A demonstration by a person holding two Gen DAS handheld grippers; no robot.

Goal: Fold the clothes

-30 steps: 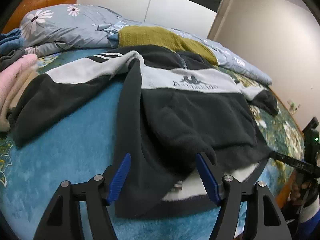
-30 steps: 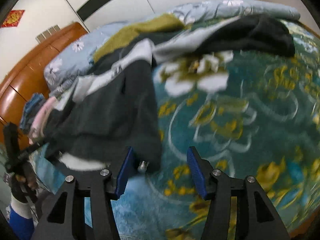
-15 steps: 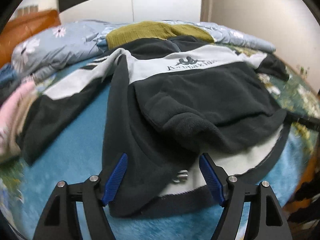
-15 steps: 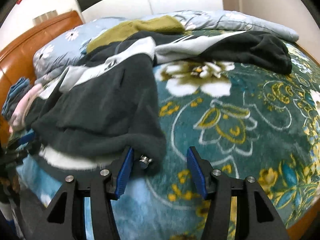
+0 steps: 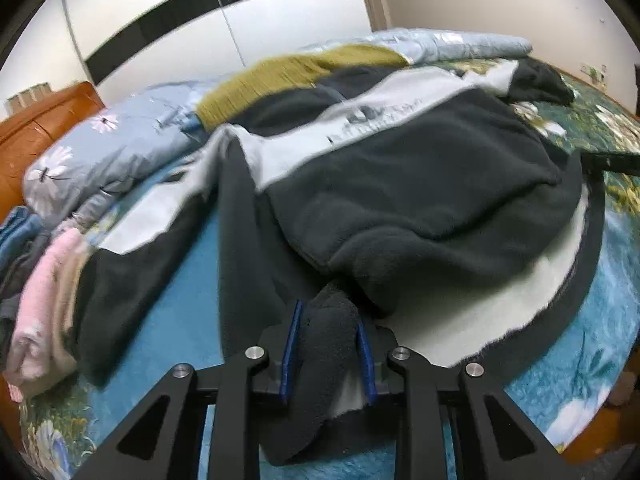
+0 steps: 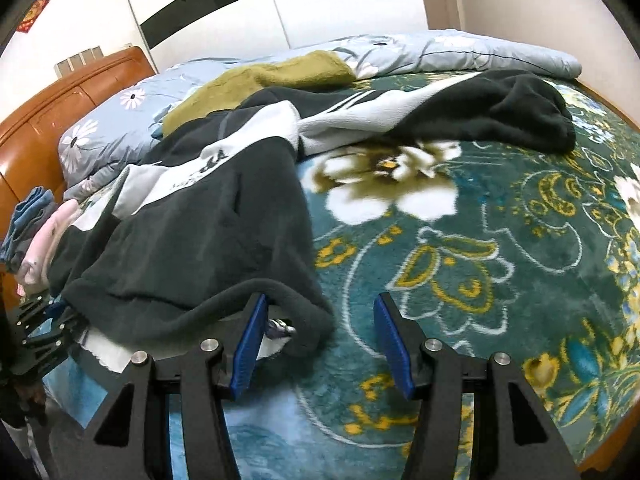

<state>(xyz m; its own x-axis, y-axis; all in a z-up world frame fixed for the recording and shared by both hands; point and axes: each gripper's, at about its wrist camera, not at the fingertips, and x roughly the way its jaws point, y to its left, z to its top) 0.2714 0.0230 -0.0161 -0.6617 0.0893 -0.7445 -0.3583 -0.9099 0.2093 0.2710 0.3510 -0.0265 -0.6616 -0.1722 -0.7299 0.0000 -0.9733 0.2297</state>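
A dark grey and white fleece jacket (image 5: 400, 184) lies spread on the bed, its white lining showing along the near hem. My left gripper (image 5: 327, 354) is shut on the jacket's near hem edge, with dark fleece bunched between the blue pads. In the right wrist view the jacket (image 6: 200, 232) lies left of centre and one sleeve (image 6: 500, 112) stretches to the far right. My right gripper (image 6: 318, 340) is open at the jacket's near right corner, with the hem and a metal zipper pull (image 6: 282, 326) just inside its left pad.
The bed has a teal floral blanket (image 6: 480, 260). An olive garment (image 5: 288, 72) and a pale blue flowered duvet (image 5: 112, 144) lie at the back. Folded pink and blue clothes (image 5: 44, 280) are stacked at the left. A wooden headboard (image 6: 60, 108) stands behind.
My left gripper has closed on the jacket's near hem; it was open around it before. The right gripper has stayed open and shifted slightly at the hem corner.
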